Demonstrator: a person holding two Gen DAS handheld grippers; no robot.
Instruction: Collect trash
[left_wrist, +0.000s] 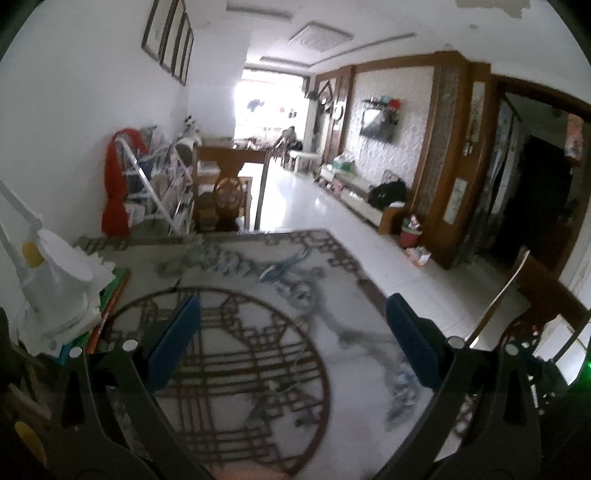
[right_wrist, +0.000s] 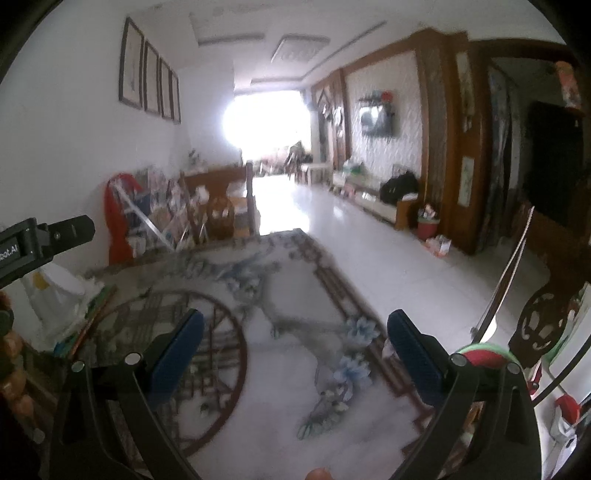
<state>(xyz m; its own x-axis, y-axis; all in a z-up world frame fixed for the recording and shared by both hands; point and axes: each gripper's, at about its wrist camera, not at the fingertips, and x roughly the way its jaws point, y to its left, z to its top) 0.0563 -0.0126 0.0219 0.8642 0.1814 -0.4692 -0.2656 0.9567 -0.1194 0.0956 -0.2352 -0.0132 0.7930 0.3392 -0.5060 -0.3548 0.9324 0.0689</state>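
Observation:
My left gripper is open and empty, held above a glass-topped table with a round wooden lattice pattern. My right gripper is also open and empty, over the same glass table and a patterned rug. A red bin full of trash stands far off by the right wall, with a crumpled packet on the floor beside it; both also show in the right wrist view, the bin and the packet. The left gripper's body shows at the left edge.
A white paper-wrapped pile lies on the table's left side. A red cloth on a drying rack and a carved wooden chair stand beyond the table. A low TV bench with a black bag lines the right wall. White tiled floor runs ahead.

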